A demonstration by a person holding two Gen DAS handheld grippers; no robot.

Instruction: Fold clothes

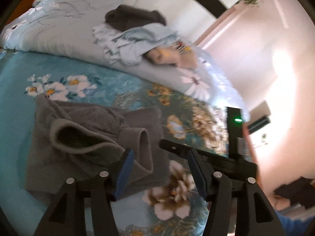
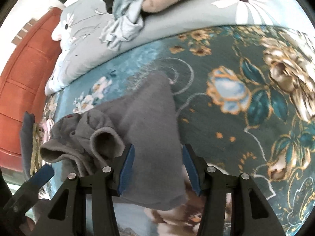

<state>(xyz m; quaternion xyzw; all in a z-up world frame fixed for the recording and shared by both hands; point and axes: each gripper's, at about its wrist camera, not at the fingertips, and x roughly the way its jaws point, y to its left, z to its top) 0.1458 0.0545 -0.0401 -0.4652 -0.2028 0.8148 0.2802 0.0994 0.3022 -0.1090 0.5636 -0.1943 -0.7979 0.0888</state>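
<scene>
While the grey fleece top (image 1: 94, 143) lies folded on the floral blanket (image 2: 246, 90), both tongs (image 1: 160, 169) (image 2: 157, 167) gape, gripping nothing.

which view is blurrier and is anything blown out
Left wrist view: smeared by motion, worst toward the right, where the pink wall is blown out by glare. Right wrist view: sharper; the grey fleece garment and teal floral blanket read clearly, with fisheye bending at the edges.
</scene>
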